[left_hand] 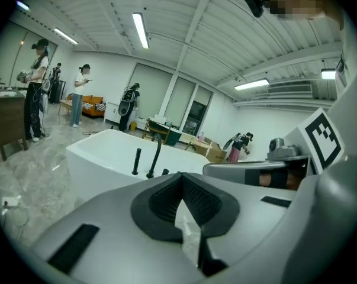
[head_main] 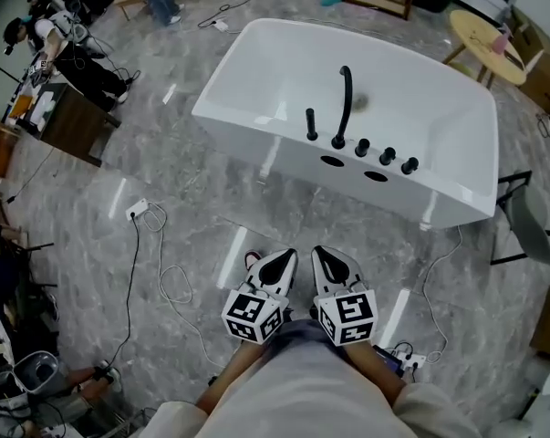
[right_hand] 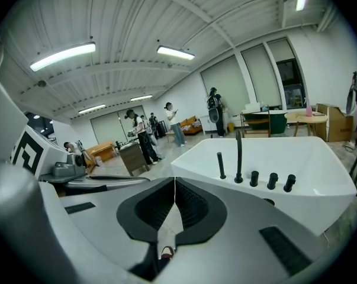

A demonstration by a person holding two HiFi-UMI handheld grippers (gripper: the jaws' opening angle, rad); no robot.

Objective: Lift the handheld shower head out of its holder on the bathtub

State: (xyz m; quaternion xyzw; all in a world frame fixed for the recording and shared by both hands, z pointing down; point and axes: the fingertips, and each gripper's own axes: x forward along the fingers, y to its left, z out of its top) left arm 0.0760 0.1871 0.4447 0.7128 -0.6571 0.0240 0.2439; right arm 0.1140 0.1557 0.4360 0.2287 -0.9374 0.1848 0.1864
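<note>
A white bathtub (head_main: 256, 140) stands on the grey floor ahead of me. On its near deck the handheld shower head (head_main: 311, 124), a slim black stick, stands upright in its holder. Right of it are the tall curved black spout (head_main: 346, 103) and three black knobs (head_main: 386, 156). Both grippers hang close to my body, well short of the tub. The left gripper (head_main: 279, 263) and the right gripper (head_main: 329, 260) are side by side, both shut and empty. The left gripper view shows the shower head (left_hand: 136, 161) far beyond the jaws, and so does the right gripper view (right_hand: 221, 165).
Cables and a power strip (head_main: 138, 210) lie on the floor to the left, another strip (head_main: 411, 359) by my right side. A dark desk (head_main: 69, 117) with people stands far left. A round table (head_main: 484, 44) and a chair (head_main: 530, 226) flank the tub's right.
</note>
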